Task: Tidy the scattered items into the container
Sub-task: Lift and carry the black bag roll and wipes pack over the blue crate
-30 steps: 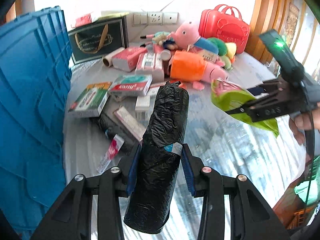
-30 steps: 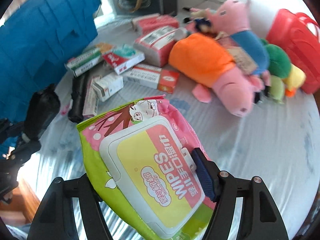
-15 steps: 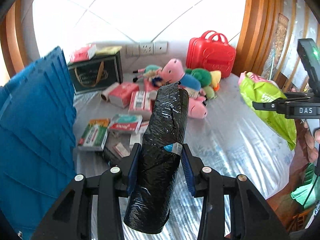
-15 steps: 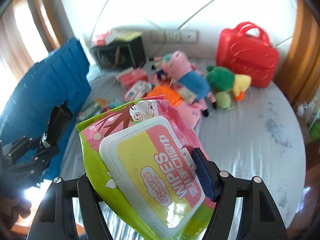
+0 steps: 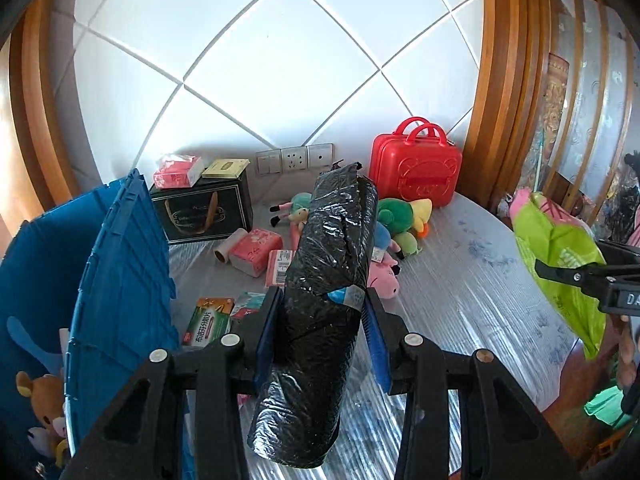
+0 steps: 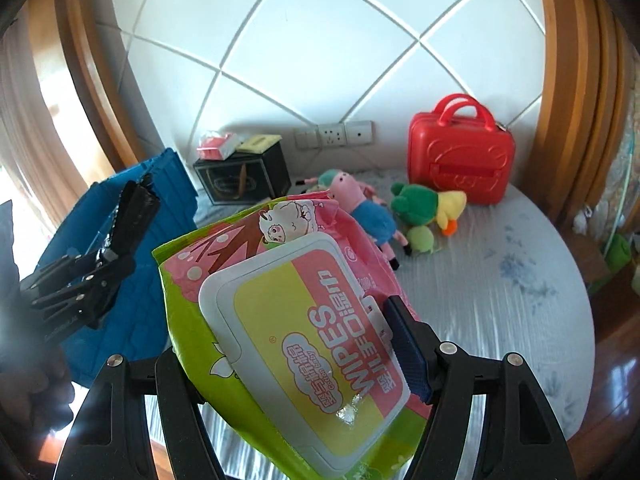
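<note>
The left claw (image 5: 322,334) was clamped on a black roll (image 5: 324,300) (it looked like bin bags), squeezing it near the middle so it would not tip or slide out. The roll stood up tall between the blue pads (image 5: 374,344), high above the table (image 5: 460,288). The right claw (image 6: 304,352) was clamped on a pack of wipes (image 6: 296,320), one pad pressing by the lid edge, so the soft pack hung tilted. Both things were in the air, not in the box yet. The blue box (image 5: 120,280) stood just to the left of the roll, with its flap up like a wall, and a teddy (image 5: 42,400) lay inside. I think the roll was held high to get over that flap. More things waited on the table: small boxes (image 5: 208,320), soft toys (image 5: 404,216) and a red case (image 5: 414,168) by the wall, well away from the claws.
</note>
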Demonstrator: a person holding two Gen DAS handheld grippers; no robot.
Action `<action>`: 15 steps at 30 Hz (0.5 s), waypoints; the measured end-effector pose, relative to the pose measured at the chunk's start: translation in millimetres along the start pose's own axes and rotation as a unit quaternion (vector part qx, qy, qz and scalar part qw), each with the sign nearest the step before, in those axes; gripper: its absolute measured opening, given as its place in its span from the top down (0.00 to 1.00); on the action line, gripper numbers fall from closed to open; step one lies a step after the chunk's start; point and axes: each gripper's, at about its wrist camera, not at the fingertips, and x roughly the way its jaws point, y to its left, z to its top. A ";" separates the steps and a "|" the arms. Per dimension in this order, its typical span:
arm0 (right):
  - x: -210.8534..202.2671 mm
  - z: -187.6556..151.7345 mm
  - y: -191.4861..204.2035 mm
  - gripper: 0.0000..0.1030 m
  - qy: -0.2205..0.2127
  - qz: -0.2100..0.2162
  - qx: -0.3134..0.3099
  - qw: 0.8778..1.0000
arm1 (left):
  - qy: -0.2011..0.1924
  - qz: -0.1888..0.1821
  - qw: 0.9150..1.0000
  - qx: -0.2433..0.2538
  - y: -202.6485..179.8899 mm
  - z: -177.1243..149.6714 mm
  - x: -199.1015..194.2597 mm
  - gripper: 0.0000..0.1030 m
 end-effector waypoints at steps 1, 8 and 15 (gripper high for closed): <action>-3.3 0.3 -0.1 0.31 -0.003 -0.001 0.002 1.000 | -0.001 0.001 1.000 -0.001 -0.5 2.0 -2.2 0.62; -15.5 -1.2 -1.8 0.31 -0.017 -0.011 0.003 1.000 | -0.022 0.010 1.000 0.002 -4.9 15.5 -20.0 0.62; -24.7 3.2 -4.4 0.31 -0.030 -0.009 0.002 1.000 | -0.038 0.013 0.999 0.008 -9.6 23.8 -28.9 0.62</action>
